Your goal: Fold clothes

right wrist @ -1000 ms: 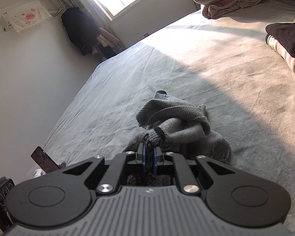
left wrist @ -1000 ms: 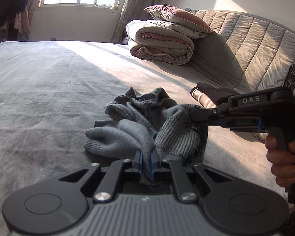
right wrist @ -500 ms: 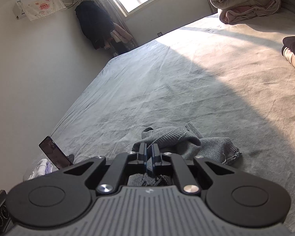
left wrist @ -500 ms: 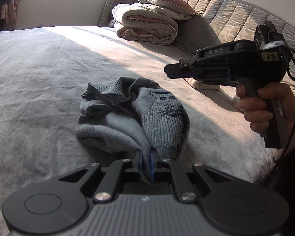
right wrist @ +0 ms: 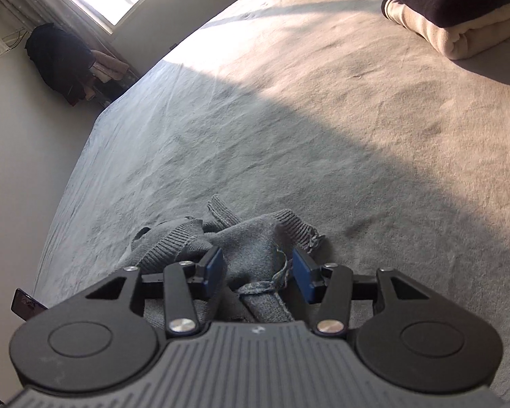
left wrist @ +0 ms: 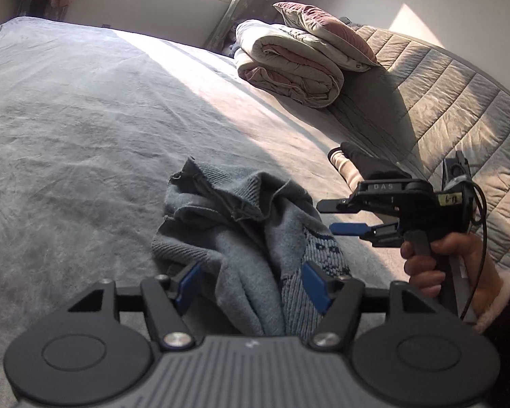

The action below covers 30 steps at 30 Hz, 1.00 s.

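Here the grey sweater (left wrist: 241, 238) lies crumpled on the bed (left wrist: 68, 108), its near end cut off behind both housings; left gripper (left wrist: 251, 284) and right gripper (right wrist: 256, 272) jaws are opening, cloth lying loose between the pads.

Left gripper (left wrist: 251, 282): jaws opening, blue pads clear of the knit cloth lying between them. Right gripper (right wrist: 256, 268), held in the right hand (left wrist: 438, 265): jaws likewise opening, pads apart, pointing downward.
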Tool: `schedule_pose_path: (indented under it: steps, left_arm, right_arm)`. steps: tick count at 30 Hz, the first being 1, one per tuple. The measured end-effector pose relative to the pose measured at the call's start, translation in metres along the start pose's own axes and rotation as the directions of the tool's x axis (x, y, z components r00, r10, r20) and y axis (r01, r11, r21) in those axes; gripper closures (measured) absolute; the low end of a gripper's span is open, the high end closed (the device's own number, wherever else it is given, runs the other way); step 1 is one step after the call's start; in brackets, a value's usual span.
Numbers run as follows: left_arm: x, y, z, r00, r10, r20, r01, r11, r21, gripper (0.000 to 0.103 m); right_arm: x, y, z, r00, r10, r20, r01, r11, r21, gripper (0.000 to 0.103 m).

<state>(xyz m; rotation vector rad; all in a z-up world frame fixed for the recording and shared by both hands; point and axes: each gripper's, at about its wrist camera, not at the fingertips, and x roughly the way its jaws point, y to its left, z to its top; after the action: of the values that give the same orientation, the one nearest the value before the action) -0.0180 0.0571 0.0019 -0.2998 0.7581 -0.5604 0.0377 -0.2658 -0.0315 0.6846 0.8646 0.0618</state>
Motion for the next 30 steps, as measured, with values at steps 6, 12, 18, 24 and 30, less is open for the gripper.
schedule_pose_path:
  steps: [6,12,18,24,30]
  left_arm:
    - [0.040,0.010,0.018,0.999,-0.036,-0.015,0.034,0.989,-0.145,0.036]
    - [0.079,0.025,0.024,0.997,-0.080,-0.020,0.069,0.942,-0.328,0.038]
    - [0.091,0.021,0.031,1.000,-0.002,0.025,0.010,0.945,-0.326,0.091]
    - [0.063,0.023,0.061,0.986,0.076,0.147,-0.042,0.973,-0.226,0.095]
    - [0.047,0.054,0.083,0.951,0.224,0.213,-0.178,0.960,-0.217,0.096]
  right_arm:
    - [0.015,-0.016,-0.001,0.999,-0.004,-0.046,0.009,0.994,0.104,0.053]
    - [0.027,-0.017,-0.005,0.999,0.024,-0.038,-0.019,0.992,0.121,0.056]
    - [0.028,-0.014,-0.003,0.998,0.067,0.010,-0.067,0.989,0.135,0.091]
    - [-0.002,-0.006,0.011,0.984,0.092,0.152,-0.106,0.991,0.081,0.095]
    - [-0.023,0.000,0.028,0.947,0.083,0.311,-0.087,0.996,0.000,0.095]
